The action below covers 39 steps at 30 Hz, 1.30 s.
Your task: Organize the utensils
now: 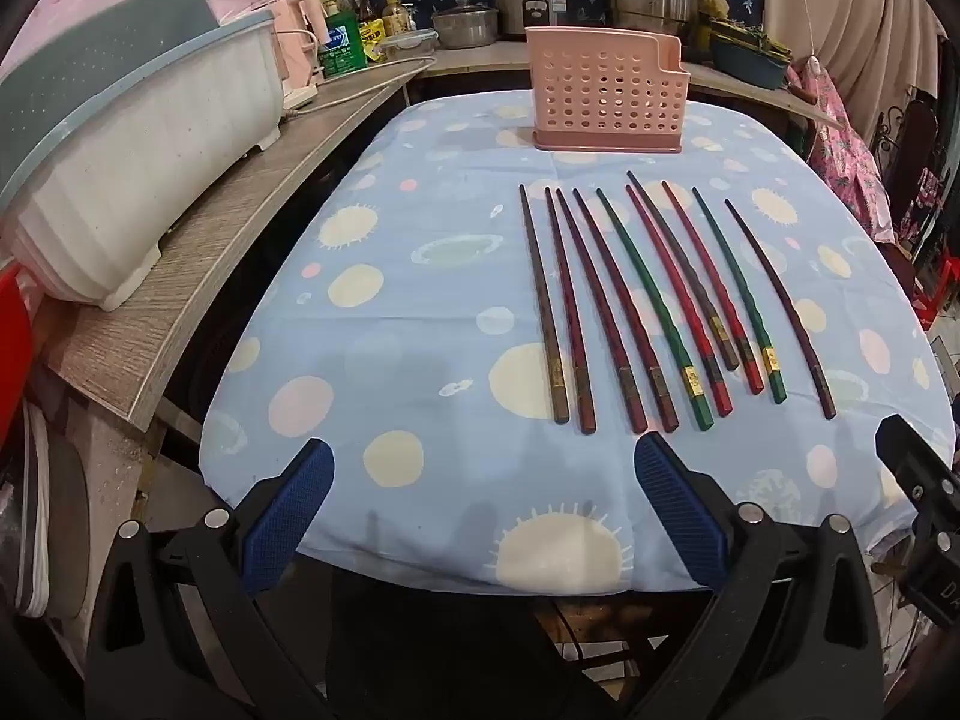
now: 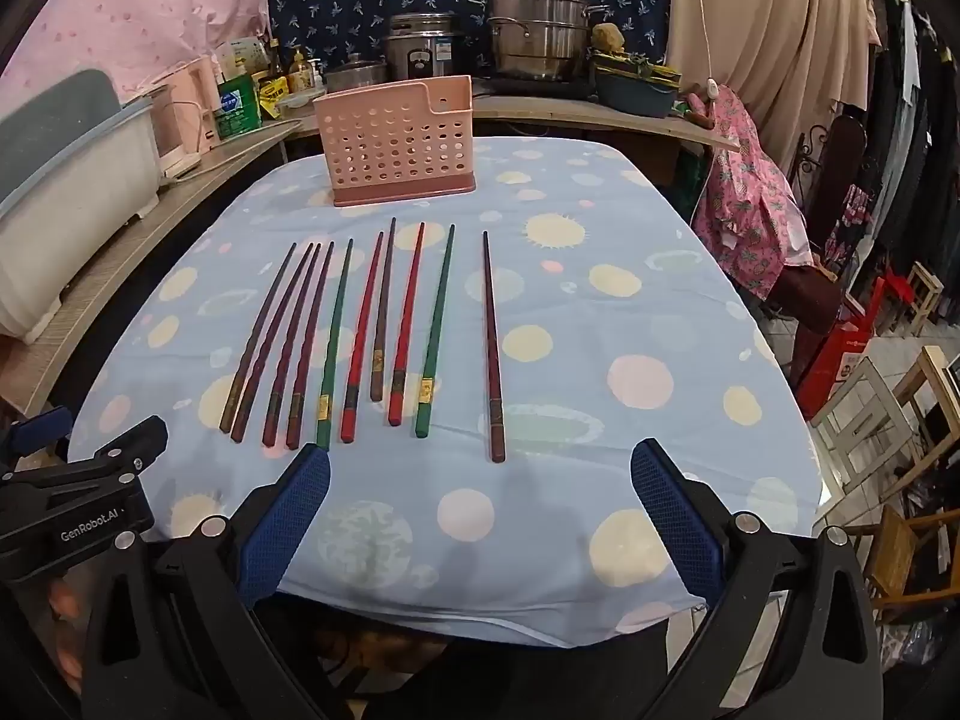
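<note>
Several chopsticks lie side by side on the blue spotted tablecloth (image 1: 390, 324), thick ends toward me: dark red, green and brown ones (image 1: 654, 300) (image 2: 360, 336). One dark chopstick (image 2: 493, 348) lies apart at the right (image 1: 780, 306). A pink perforated utensil holder (image 1: 606, 96) (image 2: 399, 141) stands upright at the far edge, empty as far as I can see. My left gripper (image 1: 483, 468) is open and empty over the near edge, left of the chopstick ends. My right gripper (image 2: 480, 474) is open and empty just before the lone chopstick's end.
A wooden shelf (image 1: 198, 252) runs along the left with a white and blue dish rack (image 1: 120, 168). Pots, a rice cooker (image 2: 420, 54) and bottles stand on the counter behind the table. Chairs and clothes (image 2: 750, 204) are at the right.
</note>
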Motion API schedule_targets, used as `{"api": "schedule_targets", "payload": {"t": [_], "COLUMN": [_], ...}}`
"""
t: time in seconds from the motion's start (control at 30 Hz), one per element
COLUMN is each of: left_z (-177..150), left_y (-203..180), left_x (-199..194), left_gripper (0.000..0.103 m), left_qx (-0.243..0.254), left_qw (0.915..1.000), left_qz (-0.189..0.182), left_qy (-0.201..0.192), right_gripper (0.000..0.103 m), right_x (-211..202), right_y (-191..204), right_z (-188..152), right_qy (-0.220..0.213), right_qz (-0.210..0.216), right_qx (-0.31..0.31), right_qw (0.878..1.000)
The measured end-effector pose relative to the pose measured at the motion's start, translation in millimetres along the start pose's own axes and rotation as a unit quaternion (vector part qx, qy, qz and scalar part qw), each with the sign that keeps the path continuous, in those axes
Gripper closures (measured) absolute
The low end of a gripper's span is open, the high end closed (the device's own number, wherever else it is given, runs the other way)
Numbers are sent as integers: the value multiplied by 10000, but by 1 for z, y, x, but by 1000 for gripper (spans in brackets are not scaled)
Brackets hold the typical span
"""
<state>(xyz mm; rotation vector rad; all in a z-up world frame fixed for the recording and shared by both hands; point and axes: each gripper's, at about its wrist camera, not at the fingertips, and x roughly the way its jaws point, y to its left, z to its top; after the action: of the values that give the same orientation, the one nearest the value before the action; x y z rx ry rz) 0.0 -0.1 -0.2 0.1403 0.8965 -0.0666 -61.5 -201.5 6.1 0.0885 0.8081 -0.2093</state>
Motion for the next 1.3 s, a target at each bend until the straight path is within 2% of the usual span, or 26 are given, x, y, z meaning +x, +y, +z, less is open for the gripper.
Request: {"api": "schedule_targets", "payload": {"t": [1.3], "left_z": [-3], "left_y": [-2], "left_x": [0], "left_gripper": [8], "left_qx": [68], "left_qw": [9999], "left_qz": [56], "left_qy": [49], "right_gripper": [7], "right_x": [1], "right_y": [-1], "right_z": [-1], "right_qy": [16], "right_qz": [20], "right_qx": [25], "right_qw": [10000]}}
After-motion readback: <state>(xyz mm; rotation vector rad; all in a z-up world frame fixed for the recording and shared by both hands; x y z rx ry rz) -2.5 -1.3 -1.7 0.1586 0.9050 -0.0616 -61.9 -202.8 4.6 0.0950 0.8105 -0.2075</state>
